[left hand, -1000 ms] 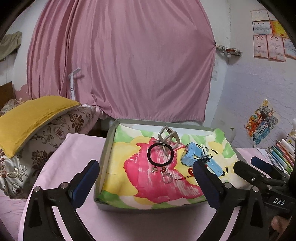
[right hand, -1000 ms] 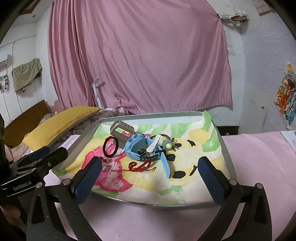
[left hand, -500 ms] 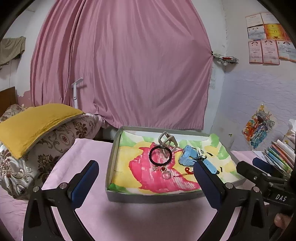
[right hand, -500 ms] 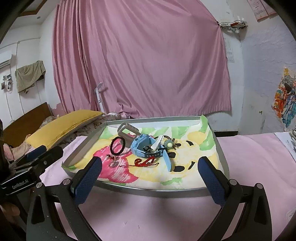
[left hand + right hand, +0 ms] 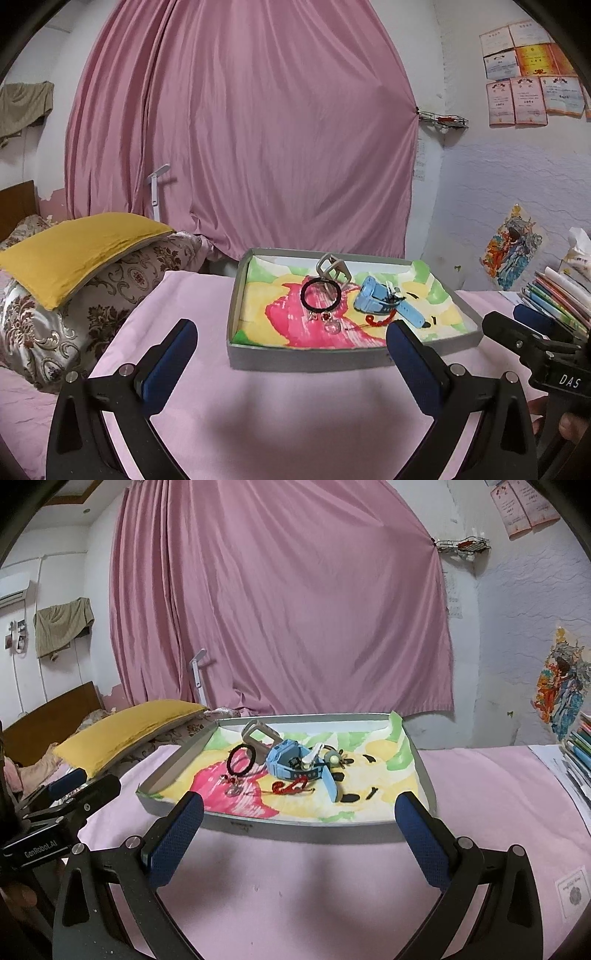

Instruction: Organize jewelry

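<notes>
A grey tray point(image 5: 314, 360) point(image 5: 295, 827) lined with a colourful painted sheet stands on the pink cloth. In it lie a black hair tie point(image 5: 320, 294) point(image 5: 241, 760), a blue watch point(image 5: 384, 301) point(image 5: 291, 766), a grey clip point(image 5: 332, 267) point(image 5: 258, 734), a red cord point(image 5: 378, 320) point(image 5: 291, 786) and small earrings point(image 5: 325, 316) point(image 5: 232, 782). My left gripper point(image 5: 291, 363) is open and empty, in front of the tray. My right gripper point(image 5: 299, 842) is open and empty, also short of the tray's near rim.
A yellow pillow point(image 5: 77, 247) on patterned cushions lies at the left. A stack of books point(image 5: 557, 295) stands at the right. A pink curtain point(image 5: 240, 129) hangs behind. A white card point(image 5: 570, 895) lies on the cloth at the right.
Both grippers have drawn back from the tray, which now looks smaller and farther. Both stay open and empty. The jewelry has not moved.
</notes>
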A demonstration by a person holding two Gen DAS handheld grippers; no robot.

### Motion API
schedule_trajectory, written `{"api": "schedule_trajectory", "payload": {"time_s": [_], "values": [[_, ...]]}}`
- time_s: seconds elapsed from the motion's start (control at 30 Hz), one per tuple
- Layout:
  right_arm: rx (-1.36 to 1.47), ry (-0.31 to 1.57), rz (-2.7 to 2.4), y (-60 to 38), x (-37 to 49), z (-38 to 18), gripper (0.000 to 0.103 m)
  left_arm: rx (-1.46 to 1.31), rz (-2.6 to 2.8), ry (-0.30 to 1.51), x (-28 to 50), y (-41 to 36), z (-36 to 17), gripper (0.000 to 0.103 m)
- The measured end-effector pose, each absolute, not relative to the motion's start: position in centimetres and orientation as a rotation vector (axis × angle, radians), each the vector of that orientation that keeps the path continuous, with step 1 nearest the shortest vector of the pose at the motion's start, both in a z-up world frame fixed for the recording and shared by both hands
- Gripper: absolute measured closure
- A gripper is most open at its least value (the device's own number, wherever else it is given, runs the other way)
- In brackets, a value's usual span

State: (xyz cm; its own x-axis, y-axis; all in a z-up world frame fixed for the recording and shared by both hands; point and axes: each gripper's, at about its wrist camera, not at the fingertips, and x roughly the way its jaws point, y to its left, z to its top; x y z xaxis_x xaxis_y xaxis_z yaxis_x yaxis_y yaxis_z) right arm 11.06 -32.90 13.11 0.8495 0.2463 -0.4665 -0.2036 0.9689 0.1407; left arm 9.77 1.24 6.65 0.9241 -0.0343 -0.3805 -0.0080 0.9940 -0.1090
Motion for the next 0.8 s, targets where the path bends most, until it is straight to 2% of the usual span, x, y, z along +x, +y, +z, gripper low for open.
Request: {"api": "schedule_trajectory", "payload": {"time_s": [0.8], "values": [[0.085,0.409,0.210,-35.4,1.9,12.7,0.001,-0.067,-0.007,0.348,2.1,0.2,5.3,0.000]]}}
